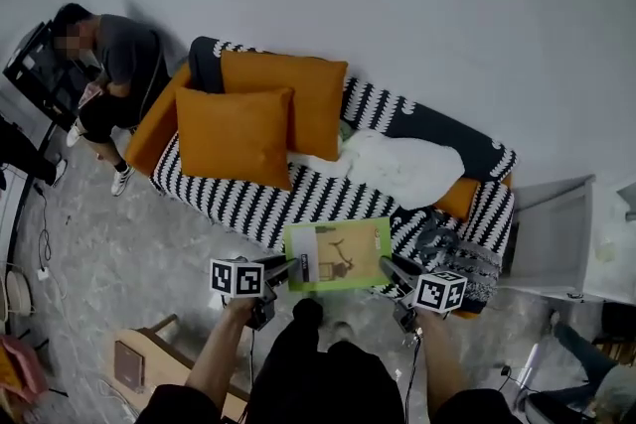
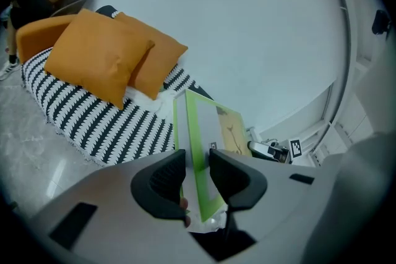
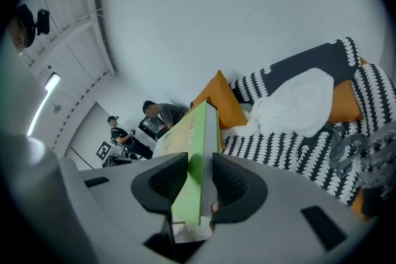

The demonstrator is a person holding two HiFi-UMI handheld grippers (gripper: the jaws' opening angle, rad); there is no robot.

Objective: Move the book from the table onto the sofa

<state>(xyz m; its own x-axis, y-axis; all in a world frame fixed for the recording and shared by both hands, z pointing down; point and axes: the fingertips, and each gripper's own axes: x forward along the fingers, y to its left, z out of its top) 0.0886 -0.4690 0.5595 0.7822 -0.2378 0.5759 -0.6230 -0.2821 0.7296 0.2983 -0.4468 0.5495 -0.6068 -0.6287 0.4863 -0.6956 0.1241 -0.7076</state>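
Now, left tongs (image 1: 290,266) and right tongs (image 1: 390,265) each clamp the book (image 1: 338,254) at the sofa (image 1: 229,199) front: carry level, lower onto its striped seat.

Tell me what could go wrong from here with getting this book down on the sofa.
1. The book hangs between the left tool and the right tool, each clamped on one edge only. If either slips, it could fall near the front edge of the sofa, perhaps onto the floor.
2. The white cloth and orange cushions cover much of the seat. Set on them, the book may rest tilted and slide.
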